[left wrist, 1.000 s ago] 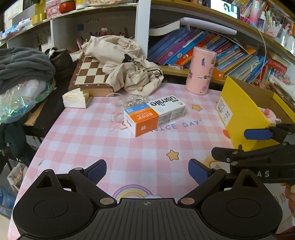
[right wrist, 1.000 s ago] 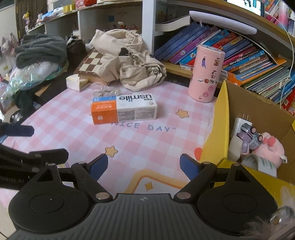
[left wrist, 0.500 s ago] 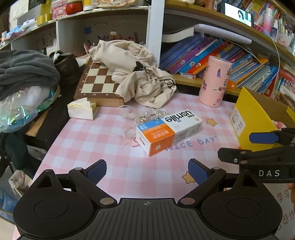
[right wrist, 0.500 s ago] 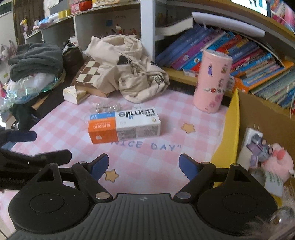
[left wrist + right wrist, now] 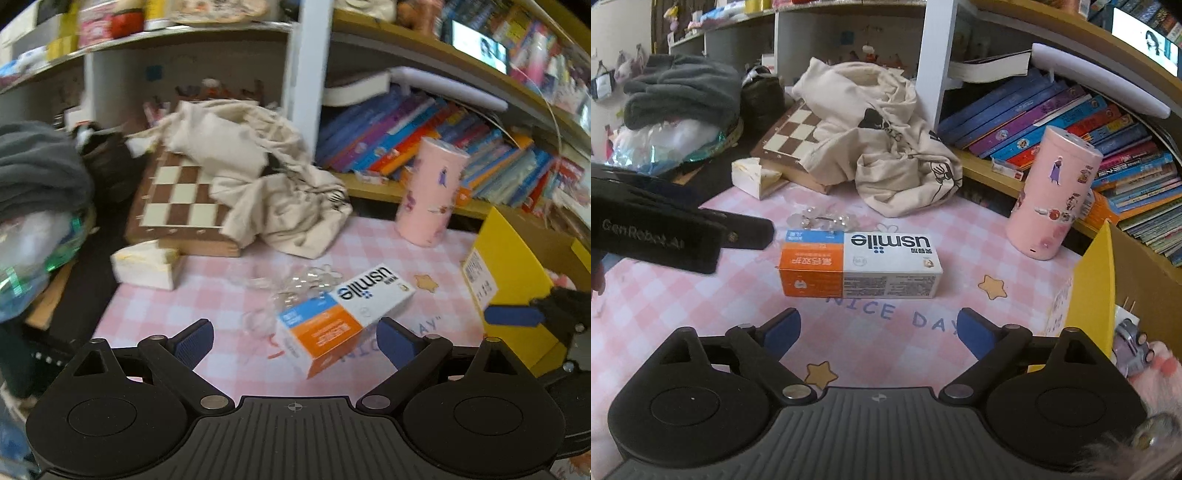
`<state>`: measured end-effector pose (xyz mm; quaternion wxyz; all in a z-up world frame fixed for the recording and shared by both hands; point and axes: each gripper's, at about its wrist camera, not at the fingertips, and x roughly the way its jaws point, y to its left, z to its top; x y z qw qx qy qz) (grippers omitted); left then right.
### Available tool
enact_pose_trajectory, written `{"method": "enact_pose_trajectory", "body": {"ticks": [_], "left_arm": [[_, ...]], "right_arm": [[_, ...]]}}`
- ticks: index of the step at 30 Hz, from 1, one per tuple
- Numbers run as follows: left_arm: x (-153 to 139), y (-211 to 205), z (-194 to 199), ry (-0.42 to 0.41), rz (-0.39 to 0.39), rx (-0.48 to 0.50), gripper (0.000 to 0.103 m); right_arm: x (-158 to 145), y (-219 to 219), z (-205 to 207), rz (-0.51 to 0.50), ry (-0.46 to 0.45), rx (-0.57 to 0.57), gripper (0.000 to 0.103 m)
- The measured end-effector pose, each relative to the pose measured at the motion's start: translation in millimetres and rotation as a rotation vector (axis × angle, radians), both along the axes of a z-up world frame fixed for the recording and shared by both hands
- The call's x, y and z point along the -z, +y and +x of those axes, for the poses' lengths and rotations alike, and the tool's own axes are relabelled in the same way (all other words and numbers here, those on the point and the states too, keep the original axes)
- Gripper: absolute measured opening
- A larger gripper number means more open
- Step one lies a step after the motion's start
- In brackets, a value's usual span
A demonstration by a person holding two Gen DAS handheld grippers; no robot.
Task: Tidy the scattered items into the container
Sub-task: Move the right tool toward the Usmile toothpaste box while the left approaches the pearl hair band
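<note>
Toothpaste box (image 5: 860,266): flat on bench (image 5: 683,306), left of yellow container (image 5: 1097,291). Likely light, stiff card, crushable; grip across narrow sides. Left gripper (image 5: 295,341) and right gripper (image 5: 875,332): fingers spread, empty.

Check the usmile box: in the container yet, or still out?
Out. The usmile box lies flat on the pink checked mat, left of the yellow container; neither gripper holds it.
</note>
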<state>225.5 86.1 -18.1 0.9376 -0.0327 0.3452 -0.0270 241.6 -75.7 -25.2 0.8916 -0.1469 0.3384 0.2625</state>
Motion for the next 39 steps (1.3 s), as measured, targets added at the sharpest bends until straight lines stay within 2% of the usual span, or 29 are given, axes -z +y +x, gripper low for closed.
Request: {"method": "enact_pose_trajectory", "body": {"ticks": [4, 9, 13, 21, 25, 29, 33, 39], "left_arm": [[15, -8, 20, 0.032, 0.018, 0.061, 0.096], [39, -2, 46, 0.101, -0.029, 0.09, 0.096], [49, -3, 58, 0.121, -0.063, 0.114, 0.096], [50, -16, 58, 0.133, -0.078, 0.16, 0.096], [48, -17, 53, 0.137, -0.098, 0.178, 0.096], [46, -21, 46, 0.137, -0.104, 0.197, 0.097], [47, -24, 41, 0.137, -0.102, 0.211, 0.097], [49, -24, 47, 0.13, -0.095, 0.19, 0.097]], "right_arm": [[0, 0, 6, -0.016, -0.009, -0.004, 0.094], [7, -3, 10, -0.02, 0.025, 0.007, 0.094], [12, -3, 10, -0.022, 0.047, 0.008, 0.095], [16, -13, 13, -0.012, 0.064, 0.059, 0.095], [15, -22, 14, 0.001, 0.067, 0.1, 0.09], [13, -38, 7, 0.011, 0.064, 0.186, 0.083], [16, -55, 1, 0.009, 0.095, 0.241, 0.086], [21, -53, -5, 0.003, 0.119, 0.207, 0.092]]}}
